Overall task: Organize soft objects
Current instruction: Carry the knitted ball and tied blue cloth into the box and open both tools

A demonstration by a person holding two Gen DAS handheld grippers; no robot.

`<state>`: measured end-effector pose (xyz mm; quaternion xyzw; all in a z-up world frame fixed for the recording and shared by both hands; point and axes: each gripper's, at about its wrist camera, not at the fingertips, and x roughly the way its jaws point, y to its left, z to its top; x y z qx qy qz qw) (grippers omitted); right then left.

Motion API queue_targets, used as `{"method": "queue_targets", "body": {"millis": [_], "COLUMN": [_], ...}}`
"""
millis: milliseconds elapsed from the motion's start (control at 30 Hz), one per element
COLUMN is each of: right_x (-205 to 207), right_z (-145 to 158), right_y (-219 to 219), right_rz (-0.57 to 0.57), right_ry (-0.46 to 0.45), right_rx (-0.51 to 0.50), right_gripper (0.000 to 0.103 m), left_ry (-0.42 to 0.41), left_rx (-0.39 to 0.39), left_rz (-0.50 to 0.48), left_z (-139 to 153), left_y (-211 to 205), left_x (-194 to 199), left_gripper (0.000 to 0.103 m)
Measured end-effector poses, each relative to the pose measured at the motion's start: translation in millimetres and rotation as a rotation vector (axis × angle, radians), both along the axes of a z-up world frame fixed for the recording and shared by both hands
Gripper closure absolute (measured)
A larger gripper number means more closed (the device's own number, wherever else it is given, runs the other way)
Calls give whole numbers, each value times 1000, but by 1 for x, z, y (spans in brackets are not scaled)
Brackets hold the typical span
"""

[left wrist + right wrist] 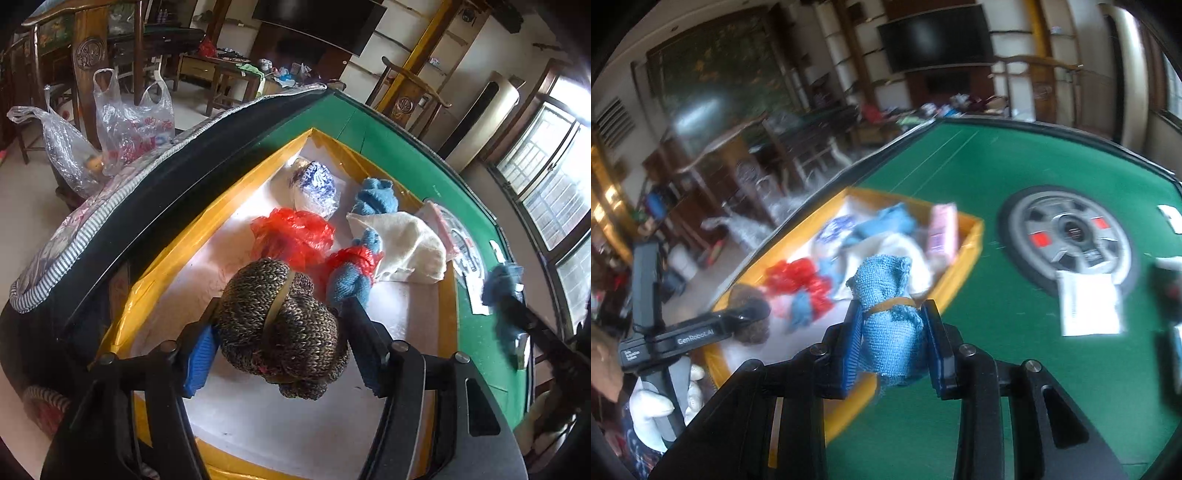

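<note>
My left gripper (282,314) is shut on a brown knitted bundle (284,325) bound with a rubber band, held over the near end of the yellow-rimmed box (207,229). Inside the box lie a red plastic bag (291,236), a blue knit roll with a red wrap (351,277), a white cloth (402,243), a blue cloth (375,197) and a white-blue bag (314,186). My right gripper (891,314) is shut on a rolled blue towel (890,317) with a rubber band, above the box's near right rim (964,266). It also shows in the left wrist view (506,295).
The box stands on a green felt table (979,166) with a round grey centre panel (1071,236) and a white paper (1089,306). A striped cushion (74,236) and clear plastic bags (125,125) lie left of the table. A pink packet (942,232) leans inside the box.
</note>
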<state>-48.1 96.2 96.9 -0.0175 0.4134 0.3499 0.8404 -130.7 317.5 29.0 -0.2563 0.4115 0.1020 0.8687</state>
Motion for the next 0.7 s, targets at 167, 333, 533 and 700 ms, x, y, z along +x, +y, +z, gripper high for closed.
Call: {"method": "queue_targets", "body": {"millis": [167,333,533,700], "right_x": [0,4,2,0], "right_z": [-27,-45,-40,-22], "right_y": [50,75,76,56], "right_rz": [72,78,104,104], "right_ry": [52,65,46,10], "right_rx": [-70,-139,-99,-36], "right_gripper": [73,73,55,55], "left_ry": [-43,-69,-110,-141], "left_rx": [-3,16,13,2], "left_rz": [17,42,57,79], "left_z": [12,19,31,36], "left_y": [7,13,14,10], "left_x": [-15,-23,-32,-41], "left_gripper": [38,38,38,38]}}
